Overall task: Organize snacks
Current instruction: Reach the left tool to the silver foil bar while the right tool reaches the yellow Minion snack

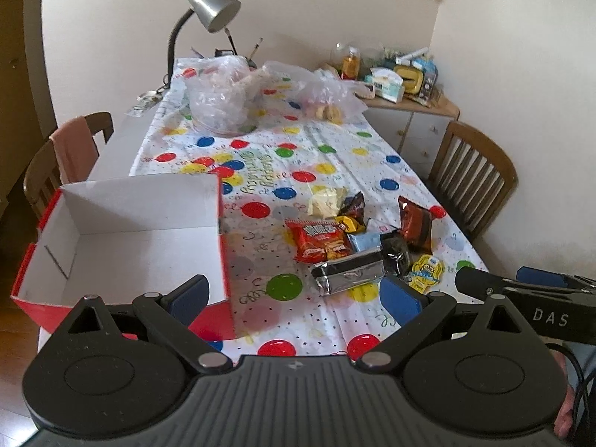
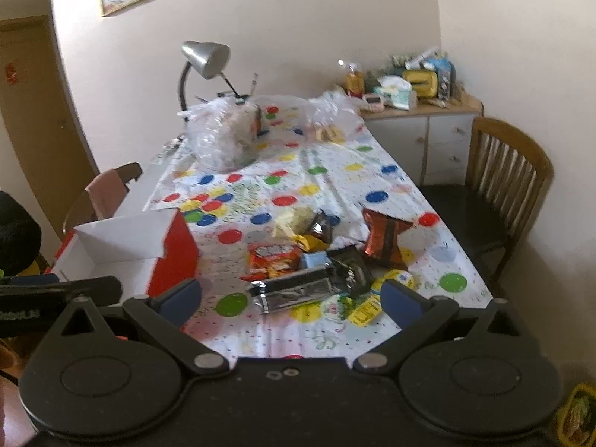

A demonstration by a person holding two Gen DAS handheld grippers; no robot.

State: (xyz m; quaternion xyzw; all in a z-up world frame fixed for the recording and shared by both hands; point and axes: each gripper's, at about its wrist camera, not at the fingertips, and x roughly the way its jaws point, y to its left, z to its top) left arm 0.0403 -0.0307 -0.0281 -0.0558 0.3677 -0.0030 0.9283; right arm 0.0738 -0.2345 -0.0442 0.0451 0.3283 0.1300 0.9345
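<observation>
Beside the empty red box (image 1: 123, 246), snack packets (image 1: 357, 246) lie heaped; both grippers (image 1: 294, 294) (image 2: 292, 298) gape, holding nothing.

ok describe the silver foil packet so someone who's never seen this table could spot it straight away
On the balloon-print tablecloth, right of the open red cardboard box with the white inside, lies a pile of snack packets. At its near edge is the long silver foil packet, lying flat. It is the only plain metallic one, below the red printed snack bag.
</observation>
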